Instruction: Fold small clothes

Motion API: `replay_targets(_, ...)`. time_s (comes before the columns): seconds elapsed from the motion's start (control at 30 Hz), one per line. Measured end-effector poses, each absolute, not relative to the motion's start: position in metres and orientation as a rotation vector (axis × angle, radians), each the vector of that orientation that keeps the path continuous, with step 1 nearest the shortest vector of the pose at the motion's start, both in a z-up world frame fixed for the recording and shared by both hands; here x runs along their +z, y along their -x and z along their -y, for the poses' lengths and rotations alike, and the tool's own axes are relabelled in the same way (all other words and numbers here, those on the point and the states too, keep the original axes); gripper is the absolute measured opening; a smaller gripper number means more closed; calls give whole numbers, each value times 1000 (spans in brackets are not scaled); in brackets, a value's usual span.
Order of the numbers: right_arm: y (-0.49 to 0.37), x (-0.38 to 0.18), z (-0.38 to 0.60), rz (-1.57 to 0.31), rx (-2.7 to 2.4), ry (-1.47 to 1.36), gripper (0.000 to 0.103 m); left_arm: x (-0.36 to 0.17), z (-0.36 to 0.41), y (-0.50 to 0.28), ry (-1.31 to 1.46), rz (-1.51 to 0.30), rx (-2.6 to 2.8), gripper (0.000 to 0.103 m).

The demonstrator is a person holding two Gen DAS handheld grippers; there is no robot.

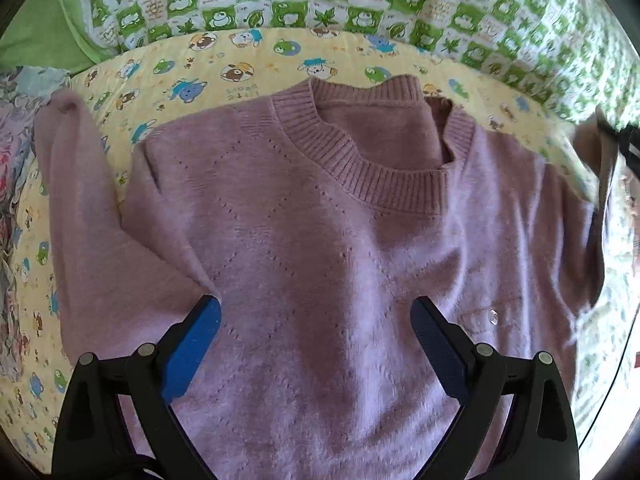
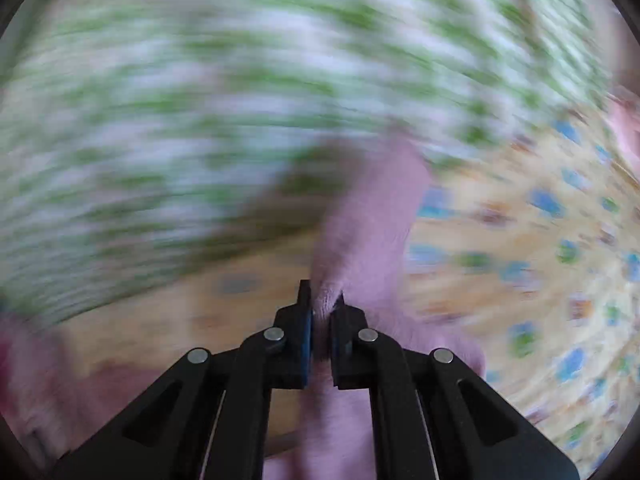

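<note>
Left tool (image 1: 316, 344) spread wide, empty, above sweater (image 1: 320, 240) lying flat on bed (image 1: 280, 54) | right tool (image 2: 322, 312) clenched on sleeve (image 2: 368, 232) | soft, light, limp knit; probably best pinched at cuffs, hem.

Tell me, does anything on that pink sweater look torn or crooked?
Yes. The sweater's collar has a frayed, brownish gap at the back rim, like a tear. The left sleeve lies bent and bunched, and the right gripper pinches the other sleeve.

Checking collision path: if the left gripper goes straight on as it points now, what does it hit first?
Most likely the pink sweater: the open left gripper points at its chest panel, below the ribbed collar. Height above it is unclear.
</note>
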State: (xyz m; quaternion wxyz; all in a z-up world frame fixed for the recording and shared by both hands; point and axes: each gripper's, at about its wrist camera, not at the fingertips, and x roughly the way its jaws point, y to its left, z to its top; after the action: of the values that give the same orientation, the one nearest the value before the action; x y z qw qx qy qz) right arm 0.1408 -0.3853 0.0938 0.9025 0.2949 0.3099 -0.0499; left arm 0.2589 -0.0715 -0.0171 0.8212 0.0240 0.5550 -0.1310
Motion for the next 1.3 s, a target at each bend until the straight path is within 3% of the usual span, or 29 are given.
replay_targets(0.1, -145, 126, 276, -655, 328, -592, 11, -10, 54, -248, -13, -1200, -315, 96)
replay_targets(0.17, -147, 122, 217, -745, 446, -558, 44, -6, 40, -236, 17, -1202, -325, 96)
replay_targets(0.2, -147, 116, 195, -797, 457, -535, 83, -6, 34, -233, 27, -1206, -324, 96)
replay_targets(0.23, -143, 106, 173, -830, 461, -510, 95, -9, 26, -229, 39, -1216, -319, 96)
replay_targets(0.53, -90, 52, 214, -865, 224, -659, 94, -57, -5, -237, 197, -1352, -260, 95)
replay_targets(0.7, -65, 40, 243, -854, 90, -712, 94, -66, -2, -265, 306, -1324, -237, 93)
replay_targets(0.77, -60, 37, 248, -861, 61, -716, 94, -63, 1, -281, 330, -1302, -243, 79)
replay_targets(0.8, -58, 36, 251, -861, 44, -717, 94, -61, 1, -287, 324, -1293, -243, 57)
replay_targets(0.83, -56, 36, 255, -856, 27, -716, 94, -58, 2, -291, 309, -1281, -252, 19)
replay_targets(0.87, -54, 36, 259, -848, 11, -714, 94, -54, 1, -295, 305, -1278, -273, 3)
replay_targets(1.13, -66, 27, 302, -822, -184, -694, 92, 23, -44, -232, 292, -1060, -330, 4)
replay_targets(1.3, -101, 4, 306, -895, -210, -626, 84, 8, -84, -201, 274, -1103, -290, 4)
